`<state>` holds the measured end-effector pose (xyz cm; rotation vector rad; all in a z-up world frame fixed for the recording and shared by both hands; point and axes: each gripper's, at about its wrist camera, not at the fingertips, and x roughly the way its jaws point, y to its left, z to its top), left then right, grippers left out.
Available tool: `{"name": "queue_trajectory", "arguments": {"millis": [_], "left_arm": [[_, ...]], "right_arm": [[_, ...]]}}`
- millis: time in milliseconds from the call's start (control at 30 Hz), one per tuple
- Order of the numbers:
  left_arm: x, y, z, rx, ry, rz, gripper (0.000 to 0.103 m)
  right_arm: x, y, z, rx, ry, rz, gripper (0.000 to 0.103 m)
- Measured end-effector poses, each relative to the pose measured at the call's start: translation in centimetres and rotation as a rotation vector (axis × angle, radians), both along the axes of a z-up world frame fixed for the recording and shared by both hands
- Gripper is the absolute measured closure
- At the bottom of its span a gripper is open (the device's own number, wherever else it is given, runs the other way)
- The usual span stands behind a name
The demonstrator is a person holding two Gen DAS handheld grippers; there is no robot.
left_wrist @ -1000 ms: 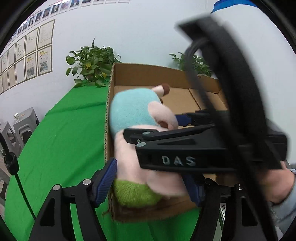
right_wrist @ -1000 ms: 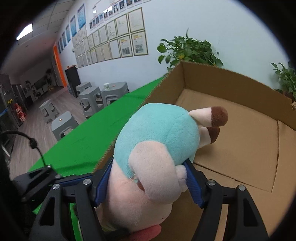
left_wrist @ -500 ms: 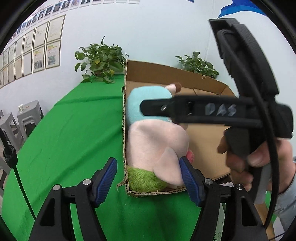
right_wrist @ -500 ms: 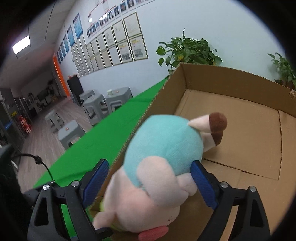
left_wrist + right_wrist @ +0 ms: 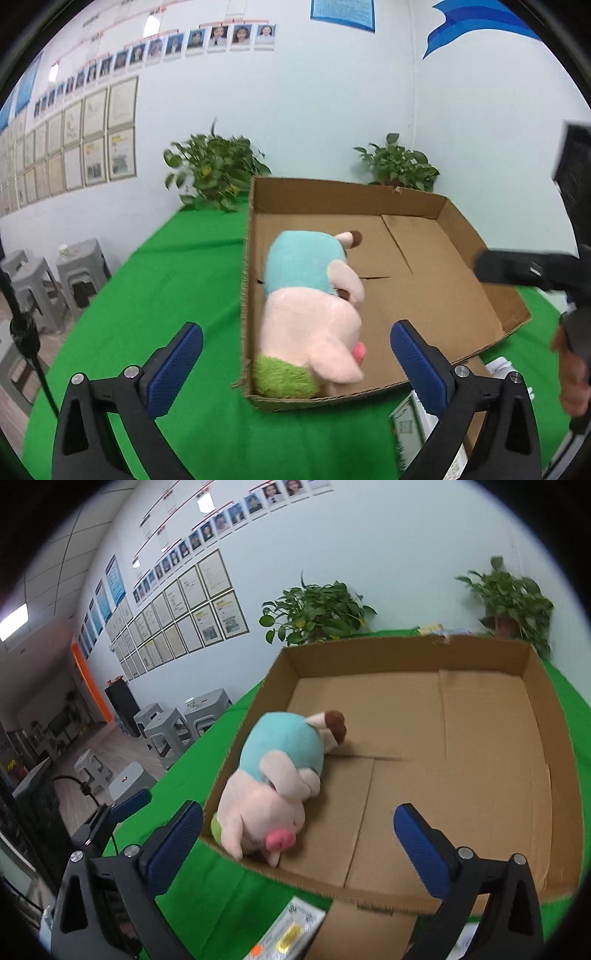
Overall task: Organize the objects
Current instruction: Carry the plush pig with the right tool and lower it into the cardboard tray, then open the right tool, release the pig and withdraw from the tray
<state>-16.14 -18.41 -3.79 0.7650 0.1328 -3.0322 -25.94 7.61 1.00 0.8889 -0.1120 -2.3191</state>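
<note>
Green-covered table (image 5: 155,295) fills the lower frame, with an open cardboard box (image 5: 436,206) at centre. Plush pig (image 5: 310,310) in a teal shirt lies on its side inside the box, along the left wall near the front corner. Left gripper (image 5: 295,365) and right gripper (image 5: 297,843) sit at the bottom edge, jaws opening wide, pads clear of the pig, nothing clamped.

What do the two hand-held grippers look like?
Both match: the left hand-held gripper and the right hand-held gripper have black angular frames with silver bolts and ribbed blue pads. A thin black cable runs beside the left one.
</note>
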Motion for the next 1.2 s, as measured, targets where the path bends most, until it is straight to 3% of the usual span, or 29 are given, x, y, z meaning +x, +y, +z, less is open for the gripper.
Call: {"name": "queue_trajectory", "arguments": {"millis": [133, 300, 467, 567, 667, 733, 767, 933, 1067, 1100, 1200], "left_arm": [[-0.6, 1.4, -1.0, 0.008, -0.079, -0.021, 0.002], [-3.7, 1.4, -3.5, -0.008, -0.166, -0.056, 0.030], [-5.4, 1.2, -5.3, -0.046, -0.223, -0.035, 0.045], [-5.5, 0.6, -5.5, -0.004, -0.222, -0.041, 0.053], [-5.1, 0.9, -5.6, -0.020, -0.220, -0.035, 0.060], [-4.7, 1.7, -5.5, -0.061, -0.214, -0.024, 0.064], [-4.5, 2.1, -5.5, -0.093, -0.210, -0.009, 0.069], [-3.2, 2.9, -5.0, -0.153, -0.175, 0.012, 0.086], [-3.1, 3.0, -5.0, -0.157, -0.178, 0.016, 0.085], [-3.1, 2.9, -4.9, -0.148, -0.178, 0.021, 0.084], [-2.6, 2.1, -4.6, -0.098, -0.180, 0.032, 0.063]], "right_arm": [[-0.4, 0.8, -0.9, -0.058, -0.065, 0.024, 0.000], [-2.7, -1.0, -1.6, -0.120, -0.148, 0.063, 0.000], [-6.2, -5.1, -2.7, -0.083, -0.179, 0.074, 0.000], [-7.9, -6.9, -4.4, -0.061, -0.222, 0.079, 0.000], [-9.5, -8.9, -6.0, -0.021, -0.250, 0.097, 0.001], [-10.1, -10.3, -6.8, 0.002, -0.259, 0.129, 0.009], [-10.2, -10.9, -7.1, 0.008, -0.263, 0.145, 0.022], [-9.7, -11.5, -7.6, -0.013, -0.207, 0.192, 0.030], [-10.4, -10.8, -8.4, -0.070, -0.217, 0.210, 0.028], [-10.6, -10.7, -8.6, -0.073, -0.221, 0.206, 0.022], [-10.9, -10.4, -9.0, -0.068, -0.265, 0.189, 0.014]]}}
